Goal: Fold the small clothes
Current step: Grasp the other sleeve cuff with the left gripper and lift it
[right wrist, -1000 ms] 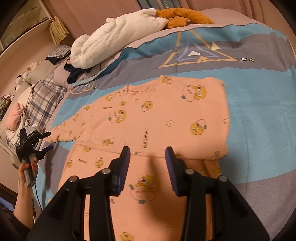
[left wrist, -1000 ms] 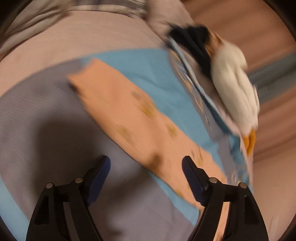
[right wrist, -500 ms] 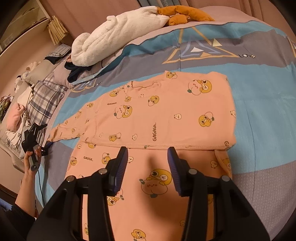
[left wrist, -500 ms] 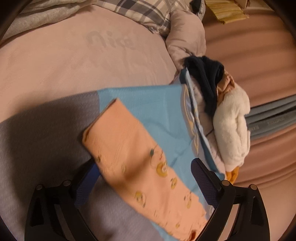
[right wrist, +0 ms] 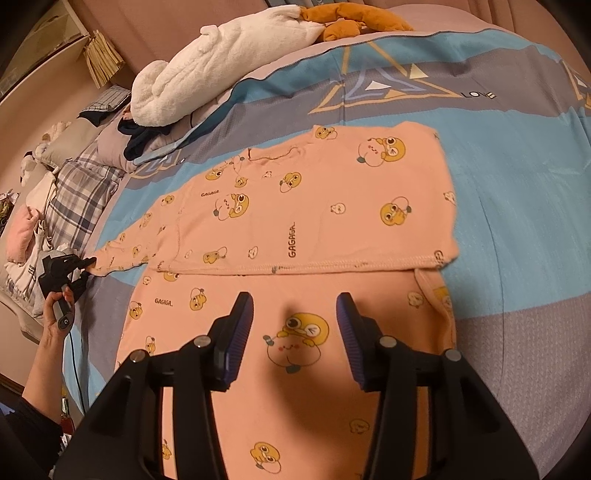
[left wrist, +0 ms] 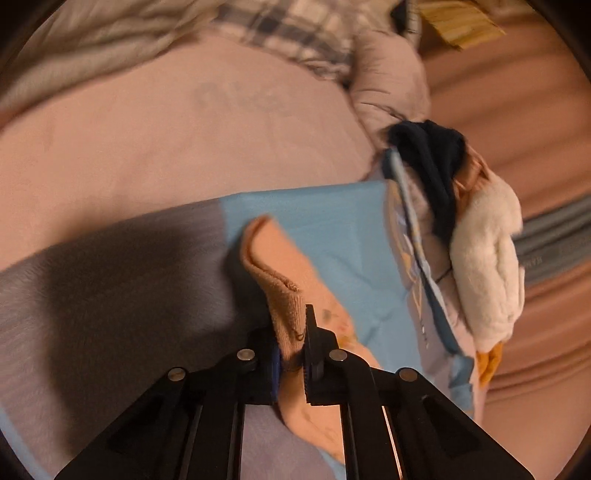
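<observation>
A peach long-sleeved top (right wrist: 314, 206) with yellow cartoon prints lies flat on the bedspread (right wrist: 517, 166), above matching peach trousers (right wrist: 295, 398). My left gripper (left wrist: 291, 332) has its jaws closing on the cuff of the top's sleeve (left wrist: 273, 266), and the pads press on the fabric. The cuff stands up bunched between them. In the right wrist view the left gripper (right wrist: 79, 267) sits at the sleeve's far left tip, held by a hand (right wrist: 55, 325). My right gripper (right wrist: 295, 325) hovers over the trousers' waist, jaws opening a little with nothing between them.
A white plush toy (right wrist: 221, 62) and an orange one (right wrist: 351, 22) lie along the far side of the bed. A dark garment (right wrist: 140, 136) and a plaid pillow (right wrist: 81, 184) are at the left. A pink sheet (left wrist: 184, 129) lies beyond the sleeve.
My left gripper moved up to the sleeve end and closed on the cuff, lifting it slightly. The right gripper stayed over the trousers, its jaws a bit wider.
</observation>
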